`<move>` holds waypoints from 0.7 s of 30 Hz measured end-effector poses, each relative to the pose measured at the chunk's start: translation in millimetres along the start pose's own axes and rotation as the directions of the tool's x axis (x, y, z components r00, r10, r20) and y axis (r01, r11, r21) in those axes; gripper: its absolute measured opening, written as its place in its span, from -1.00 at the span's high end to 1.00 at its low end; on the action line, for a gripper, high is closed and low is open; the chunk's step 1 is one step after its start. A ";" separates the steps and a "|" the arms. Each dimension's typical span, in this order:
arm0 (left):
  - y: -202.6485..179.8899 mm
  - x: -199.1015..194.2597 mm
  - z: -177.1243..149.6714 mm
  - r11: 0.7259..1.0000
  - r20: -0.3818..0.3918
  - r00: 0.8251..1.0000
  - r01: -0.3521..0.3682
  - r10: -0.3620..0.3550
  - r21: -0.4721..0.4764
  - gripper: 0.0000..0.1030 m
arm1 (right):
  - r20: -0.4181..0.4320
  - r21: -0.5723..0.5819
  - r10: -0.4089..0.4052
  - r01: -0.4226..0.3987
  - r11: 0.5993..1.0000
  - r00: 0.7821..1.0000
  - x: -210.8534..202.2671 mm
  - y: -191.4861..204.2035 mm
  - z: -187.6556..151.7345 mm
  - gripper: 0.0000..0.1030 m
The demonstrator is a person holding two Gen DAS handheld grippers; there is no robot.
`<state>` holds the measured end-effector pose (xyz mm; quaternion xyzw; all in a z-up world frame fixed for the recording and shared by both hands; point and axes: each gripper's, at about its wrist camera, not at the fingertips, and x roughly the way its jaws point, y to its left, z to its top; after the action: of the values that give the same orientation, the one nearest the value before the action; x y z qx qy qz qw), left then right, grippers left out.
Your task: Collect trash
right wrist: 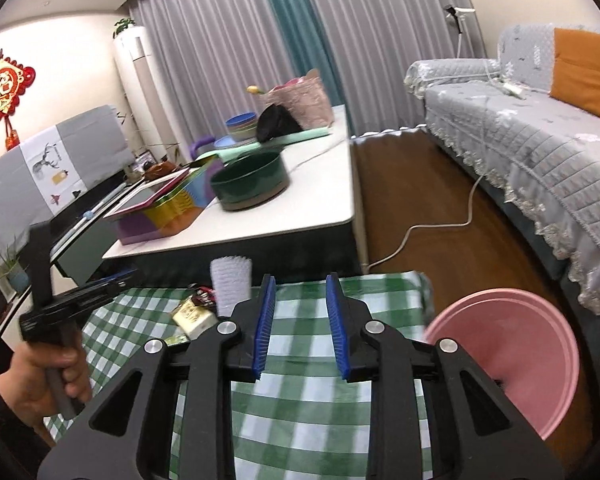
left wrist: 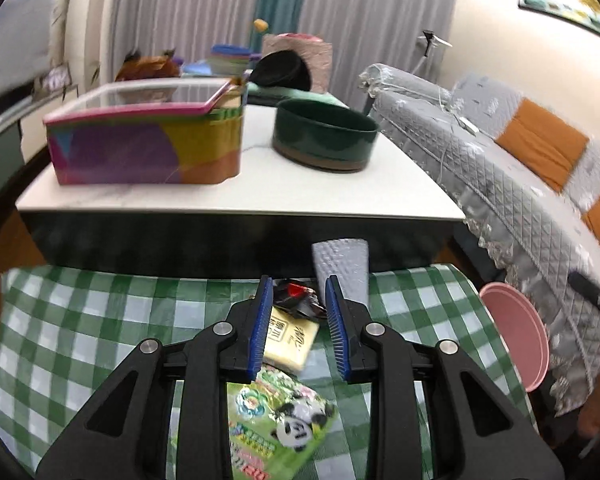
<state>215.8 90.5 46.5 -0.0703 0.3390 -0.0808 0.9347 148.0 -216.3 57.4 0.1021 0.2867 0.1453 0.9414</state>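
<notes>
On a green checked cloth point(left wrist: 92, 320) lie several pieces of trash: a yellow packet point(left wrist: 292, 340), a black and red wrapper point(left wrist: 298, 298), a green panda packet point(left wrist: 288, 420) and a grey embossed paper cup point(left wrist: 342, 270). My left gripper point(left wrist: 299, 284) hovers over them, open, its blue pads apart and touching nothing. In the right wrist view the cup point(right wrist: 230, 284), yellow packet point(right wrist: 194, 314) and wrapper point(right wrist: 204, 296) sit left of my right gripper point(right wrist: 300, 280), which is open over bare cloth point(right wrist: 300, 400). A hand holds the left gripper point(right wrist: 120, 278) at the far left. A pink bin point(right wrist: 512, 356) stands to the right.
Behind the cloth is a low white table point(left wrist: 240, 196) with a colourful box point(left wrist: 144, 148) and a dark green round tin point(left wrist: 324, 136). A grey covered sofa point(left wrist: 500, 168) runs along the right. The pink bin point(left wrist: 516, 336) stands beside it. A white cable point(right wrist: 432, 224) crosses the wooden floor.
</notes>
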 end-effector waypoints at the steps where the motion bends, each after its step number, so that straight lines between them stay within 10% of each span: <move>1: 2.8 4.6 -0.2 1.000 0.002 1.000 0.000 0.000 0.012 0.47 | -0.005 -0.007 0.003 -0.003 1.000 1.000 6.5 4.9 -3.6 0.48; 17: 42.4 52.8 -6.1 0.997 -0.023 0.998 0.064 -0.065 -0.038 0.47 | -0.120 -0.046 0.031 -0.037 0.998 0.992 126.2 67.1 -39.8 0.41; 21: 46.2 56.7 -4.1 0.994 -0.022 0.996 0.087 -0.088 -0.069 0.47 | -0.146 -0.017 0.036 -0.038 0.999 0.989 156.6 69.0 -40.3 0.01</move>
<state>260.9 124.1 -0.5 -0.1157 0.3497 -0.1110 0.9230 234.5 -95.2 -36.3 0.0873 0.3513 0.1726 0.9160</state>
